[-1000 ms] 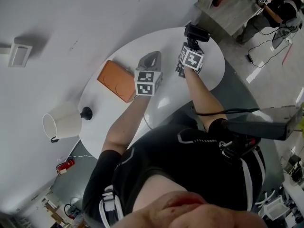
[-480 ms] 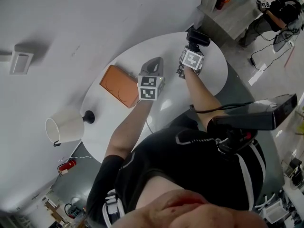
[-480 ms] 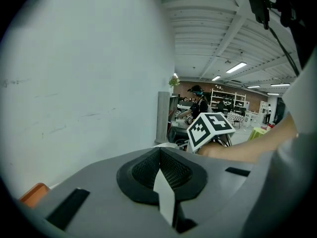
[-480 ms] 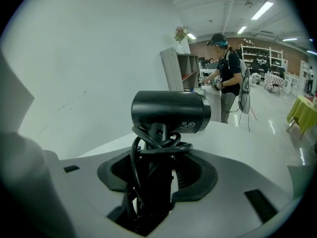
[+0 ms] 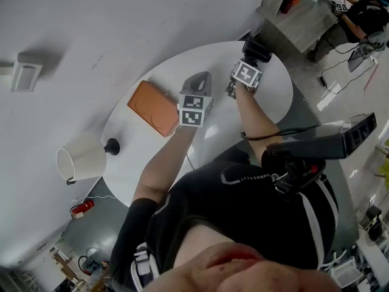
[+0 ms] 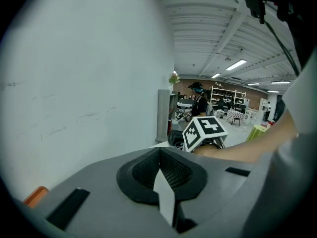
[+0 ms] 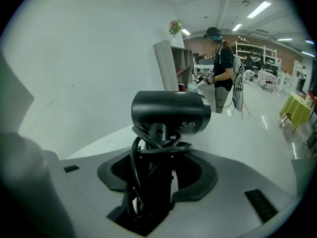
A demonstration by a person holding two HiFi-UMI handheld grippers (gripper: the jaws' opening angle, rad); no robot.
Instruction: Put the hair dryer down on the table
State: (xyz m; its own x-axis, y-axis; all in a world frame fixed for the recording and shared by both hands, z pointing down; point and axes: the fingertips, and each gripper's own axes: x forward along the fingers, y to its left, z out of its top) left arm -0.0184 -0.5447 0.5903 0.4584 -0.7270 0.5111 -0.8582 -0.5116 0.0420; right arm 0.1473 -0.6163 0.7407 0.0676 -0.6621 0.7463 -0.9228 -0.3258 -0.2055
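A black hair dryer stands upright between the jaws of my right gripper, its barrel on top and its black cord wound round the handle. The right gripper is shut on that handle. In the head view the hair dryer hangs over the far right part of the round white table, just past the right gripper. My left gripper hovers over the table's middle. Its jaws are shut with nothing in them.
An orange box lies on the table left of the left gripper. A lamp with a white shade stands at the table's near left. A white wall runs along the table's far side. A grey shelf unit and a standing person are beyond.
Both grippers stay in about the same place over the table, the hair dryer still held. Only the head view has shifted a little.
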